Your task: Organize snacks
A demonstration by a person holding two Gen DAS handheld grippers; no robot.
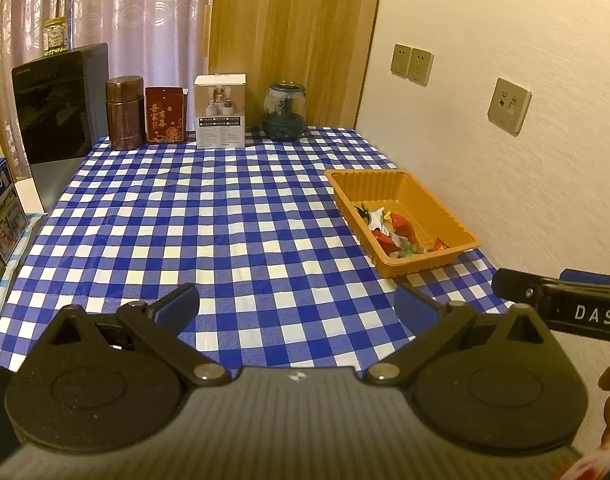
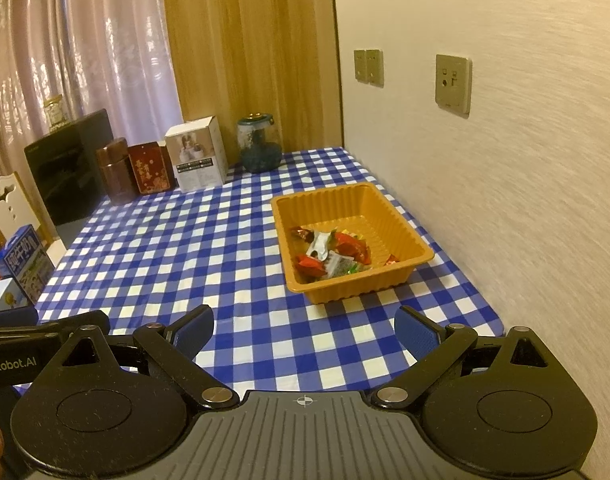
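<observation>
Snacks in bright red, white and green wrappers lie heaped in the near end of an orange tray, which sits on the blue-and-white checked tabletop close to the right-hand wall. The far half of the tray is bare.

Both tools hang above the near edge of the tabletop, side by side. The left hand-held gripper has its blue pads spread wide with nothing between them, only checked cloth showing in the gap. The right hand-held gripper is likewise spread wide and empty, pointing toward the tray just ahead of it.

Along the far edge stand a brown canister, a red box, a white carton and a dark glass jar, in a row from left to right. A black box stands at the far left corner, and a blue milk carton sits off the left edge.
</observation>
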